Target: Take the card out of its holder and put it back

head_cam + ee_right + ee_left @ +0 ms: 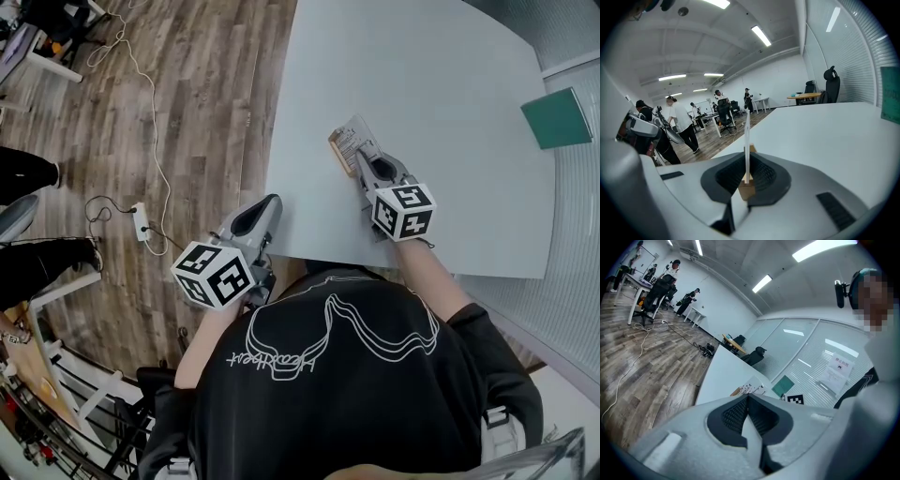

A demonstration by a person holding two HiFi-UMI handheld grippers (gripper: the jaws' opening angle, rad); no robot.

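Observation:
A white printed card [354, 139] stands in a small wooden holder [336, 150] over the grey table [422, 66]. My right gripper [364, 161] reaches it from the near side and is shut on it. In the right gripper view the card [746, 140] shows edge-on between the pads, with the wooden holder [746, 190] at its base. My left gripper [266, 208] hovers off the table's near left edge, over the floor. Its jaws are shut with nothing between them [747, 399]. From the left gripper view the card [752, 389] shows just beyond the jaws.
A green flat object [556, 117] lies at the table's far right edge, by a glass wall. A power strip [142, 223] and a white cable [155, 122] lie on the wooden floor to the left. People and office chairs stand far off.

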